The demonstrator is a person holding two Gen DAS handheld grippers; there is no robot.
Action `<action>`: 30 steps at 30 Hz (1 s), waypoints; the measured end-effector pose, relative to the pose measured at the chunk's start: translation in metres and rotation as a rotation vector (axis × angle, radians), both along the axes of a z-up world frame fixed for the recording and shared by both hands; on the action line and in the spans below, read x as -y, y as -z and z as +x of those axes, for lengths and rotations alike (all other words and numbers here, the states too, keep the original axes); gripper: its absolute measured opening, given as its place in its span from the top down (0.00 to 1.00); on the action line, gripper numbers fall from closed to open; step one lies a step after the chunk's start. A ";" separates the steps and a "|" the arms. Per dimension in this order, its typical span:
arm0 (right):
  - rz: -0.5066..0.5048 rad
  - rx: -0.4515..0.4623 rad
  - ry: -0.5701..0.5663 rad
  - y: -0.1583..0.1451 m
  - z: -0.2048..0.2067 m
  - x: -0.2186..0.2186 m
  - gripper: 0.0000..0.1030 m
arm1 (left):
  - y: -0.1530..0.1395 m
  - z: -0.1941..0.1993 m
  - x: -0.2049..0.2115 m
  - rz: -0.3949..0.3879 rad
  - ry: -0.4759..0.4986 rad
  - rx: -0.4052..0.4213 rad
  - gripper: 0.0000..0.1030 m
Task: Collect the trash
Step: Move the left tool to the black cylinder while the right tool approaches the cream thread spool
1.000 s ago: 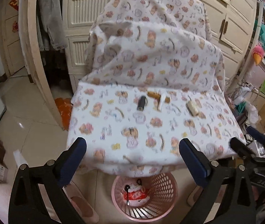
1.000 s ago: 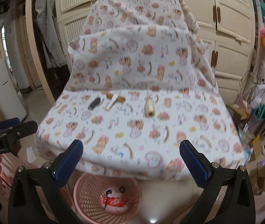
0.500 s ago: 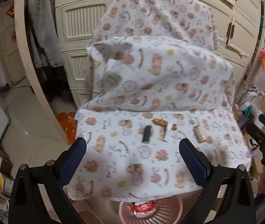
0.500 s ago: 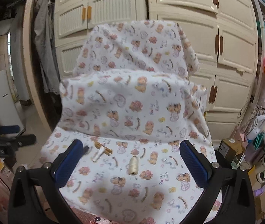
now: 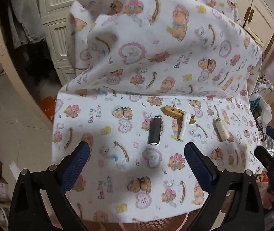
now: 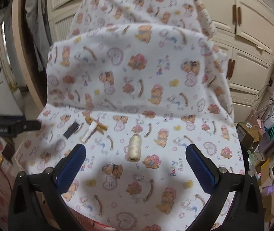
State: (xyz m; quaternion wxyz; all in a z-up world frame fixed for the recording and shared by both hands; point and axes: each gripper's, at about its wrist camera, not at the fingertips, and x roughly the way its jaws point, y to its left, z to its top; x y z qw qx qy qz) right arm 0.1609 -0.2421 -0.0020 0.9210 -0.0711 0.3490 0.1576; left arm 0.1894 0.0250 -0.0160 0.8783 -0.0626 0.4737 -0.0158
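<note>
Nearest in each wrist view are the grippers themselves: the left gripper and the right gripper both have their jaws spread wide with nothing between them, hovering over the near part of the worktop, which is covered by a teddy-bear print cloth.

A bit further in, the trash sits in a loose row. In front of the right gripper is the cream thread spool. I'd guess it's light, round and prone to rolling, so pinching across its wound middle looks safest. In front of the left gripper is the small black cylinder, which looks hard and smooth, maybe slippery; grab across the barrel, not the ends. Just right of it, the white tube leans against the wooden clothespin, touching it, so lifting one probably nudges the other. Both look stiff and near weightless.

The soft cloth could bunch up into the jaws if they come down too deep.

Hard to make out: the pink basket only peeks out under the worktop's near edge, so its contents are hidden. Whatever bulges under the draped cloth at the back is covered completely. The right view is blurry, so I can't read the small stuff there.
</note>
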 end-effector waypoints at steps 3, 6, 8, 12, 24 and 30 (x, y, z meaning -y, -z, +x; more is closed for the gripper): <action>0.005 0.018 -0.058 -0.001 -0.009 -0.007 0.00 | 0.007 0.004 -0.001 -0.047 0.014 -0.012 0.09; -0.044 0.014 -0.080 0.007 -0.009 -0.015 0.07 | 0.004 0.011 0.008 -0.030 0.043 0.012 0.13; -0.055 -0.021 -0.070 0.015 -0.004 -0.017 0.19 | 0.004 0.016 0.016 0.009 0.061 0.025 0.21; -0.031 -0.082 -0.044 0.026 0.006 -0.014 0.40 | 0.011 0.028 0.024 0.002 0.080 -0.010 0.38; 0.029 -0.129 0.014 0.027 0.022 -0.003 0.62 | 0.033 0.049 0.034 -0.087 0.064 -0.113 0.70; 0.048 -0.138 0.019 0.026 0.021 -0.002 0.62 | 0.050 0.057 0.037 -0.100 0.034 -0.171 0.70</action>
